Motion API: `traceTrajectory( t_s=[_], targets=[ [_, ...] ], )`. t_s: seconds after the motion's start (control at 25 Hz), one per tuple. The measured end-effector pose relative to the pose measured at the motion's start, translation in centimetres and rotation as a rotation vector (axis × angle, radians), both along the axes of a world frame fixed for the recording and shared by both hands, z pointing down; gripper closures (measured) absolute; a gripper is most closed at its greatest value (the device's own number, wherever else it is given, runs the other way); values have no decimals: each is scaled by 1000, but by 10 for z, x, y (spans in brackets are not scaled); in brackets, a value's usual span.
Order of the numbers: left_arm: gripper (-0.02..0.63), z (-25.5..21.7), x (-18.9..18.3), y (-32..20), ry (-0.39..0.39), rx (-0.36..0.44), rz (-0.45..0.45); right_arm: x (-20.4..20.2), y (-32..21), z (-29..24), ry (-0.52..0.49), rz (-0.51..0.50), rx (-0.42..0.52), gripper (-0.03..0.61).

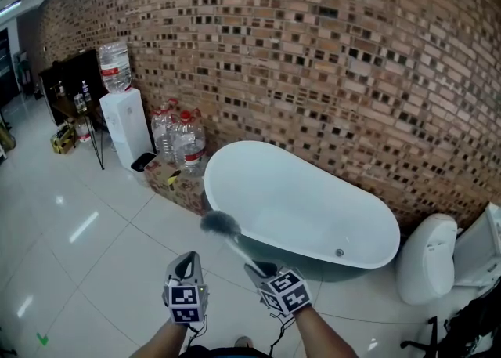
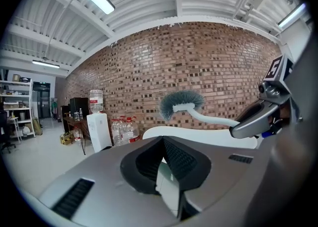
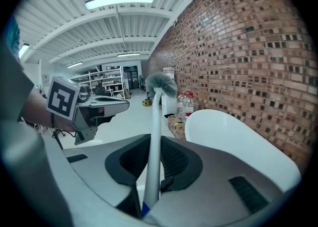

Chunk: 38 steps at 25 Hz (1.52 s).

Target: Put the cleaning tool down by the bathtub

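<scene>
A cleaning brush with a grey bristle head [image 1: 220,224] and a white handle hangs over the tiled floor, just in front of the white bathtub [image 1: 309,204]. My right gripper [image 1: 261,269] is shut on the lower end of that handle; in the right gripper view the handle runs up between the pads to the brush [image 3: 160,84], with the bathtub [image 3: 233,134] at the right. My left gripper [image 1: 186,264] hovers beside it at the left, its jaws a narrow gap apart with nothing between them. From the left gripper [image 2: 164,146] view, the brush [image 2: 181,103] points left above the bathtub [image 2: 198,134] rim.
A brick wall runs behind the tub. Left of the tub stand large water bottles [image 1: 180,135] on a cardboard box [image 1: 176,182], a white water dispenser [image 1: 125,125] and a dark table [image 1: 74,82]. A white toilet [image 1: 427,258] stands at the tub's right end.
</scene>
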<state>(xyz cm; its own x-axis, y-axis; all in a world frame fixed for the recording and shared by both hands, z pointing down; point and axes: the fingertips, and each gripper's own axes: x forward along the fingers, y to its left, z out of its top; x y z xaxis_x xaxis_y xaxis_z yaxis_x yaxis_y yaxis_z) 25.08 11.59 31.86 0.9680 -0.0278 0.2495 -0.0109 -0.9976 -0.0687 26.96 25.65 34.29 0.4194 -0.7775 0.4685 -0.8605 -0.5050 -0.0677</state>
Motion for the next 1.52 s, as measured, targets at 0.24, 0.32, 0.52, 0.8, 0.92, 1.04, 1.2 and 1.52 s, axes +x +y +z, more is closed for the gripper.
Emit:
traceTrajectory(
  t_s=[0.24,0.32,0.52,0.8,0.92,1.04,1.2,1.52],
  targets=[
    [607,13,14,4,-22,0,20,18,9,9,-7,21,-18,506],
    [607,15,22,-1,-19,0,26,24,8,13,-11,30,-32,506],
    [607,13,42,-14,-23,-27,47,38,2,20,-18,35,-108,506],
    [609,46,61,-50,-67,-49,44,61,-25,44,-10,28,-196,506],
    [607,51,70,-43,-79,-48,40,68,-20,59,-27,-10,-234,506],
    [609,56,81,-40,-92,-44,16,77,-12,78,-66,-33,-247,505],
    [609,76,95,-33,-103,-33,-55,96,-2,114,-93,-98,-259,505],
    [609,137,141,-15,-63,-86,-92,136,22,193,-118,-137,-310,505]
  ],
)
